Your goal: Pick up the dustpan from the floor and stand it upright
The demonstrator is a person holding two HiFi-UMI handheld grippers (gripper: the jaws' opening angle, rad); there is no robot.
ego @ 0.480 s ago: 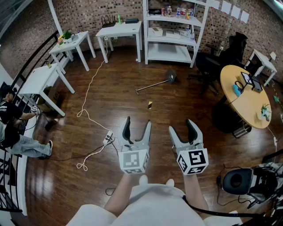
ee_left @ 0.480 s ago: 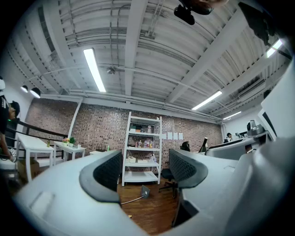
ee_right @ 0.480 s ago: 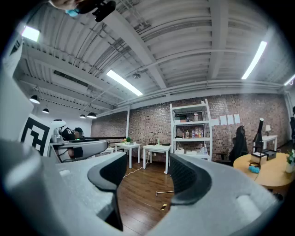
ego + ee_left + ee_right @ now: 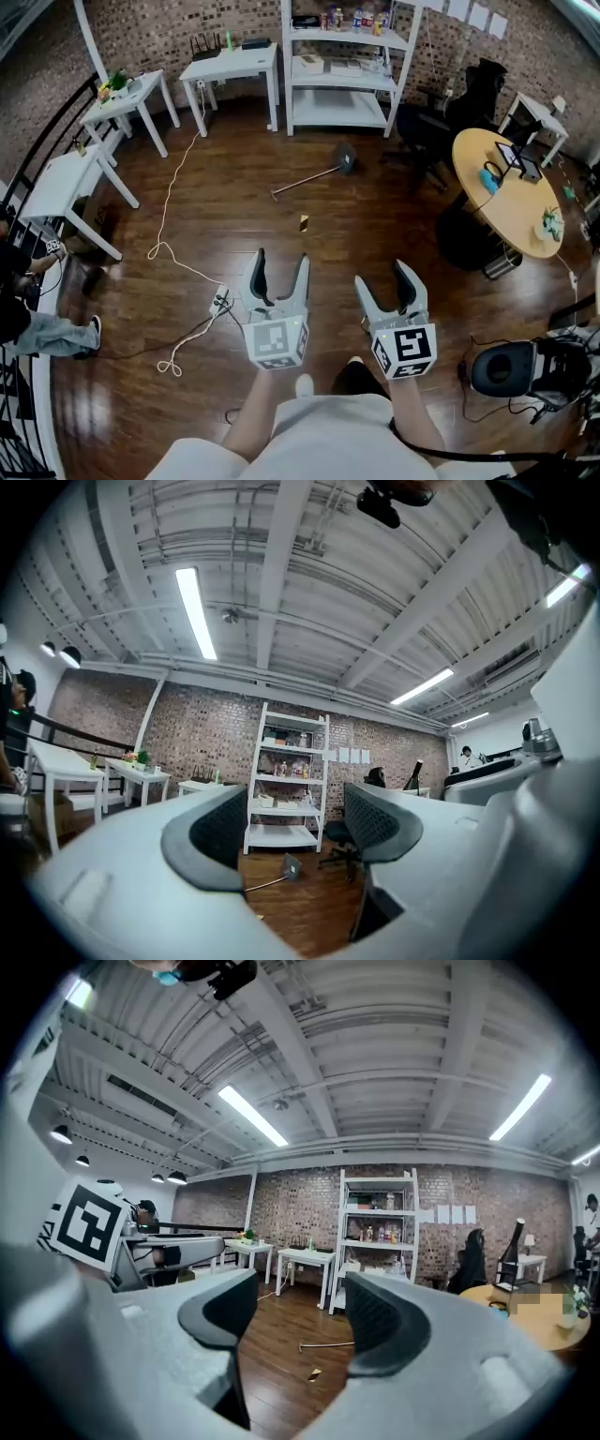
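The dustpan (image 4: 343, 157) lies flat on the wooden floor in front of the white shelf, its long handle (image 4: 302, 180) stretched toward the left. In the left gripper view the dustpan (image 4: 289, 867) shows far off between the jaws. The right gripper view catches only its handle (image 4: 326, 1345). My left gripper (image 4: 280, 258) and right gripper (image 4: 382, 275) are held side by side in the air, well short of it. Both stand open with nothing between their jaws, as the left gripper (image 4: 295, 832) and right gripper (image 4: 300, 1321) show in their own views.
A small yellowish scrap (image 4: 304, 222) lies on the floor between me and the dustpan. A white cord with a power strip (image 4: 221, 300) runs at the left. White tables (image 4: 230, 64), a shelf (image 4: 337, 66), a black chair (image 4: 422, 131), a round table (image 4: 497, 187) and a seated person (image 4: 19, 319) ring the room.
The head view has shifted, so the room slides a little left in the picture. The dustpan lies as before. Both grippers stay open, slightly lower in the frame.
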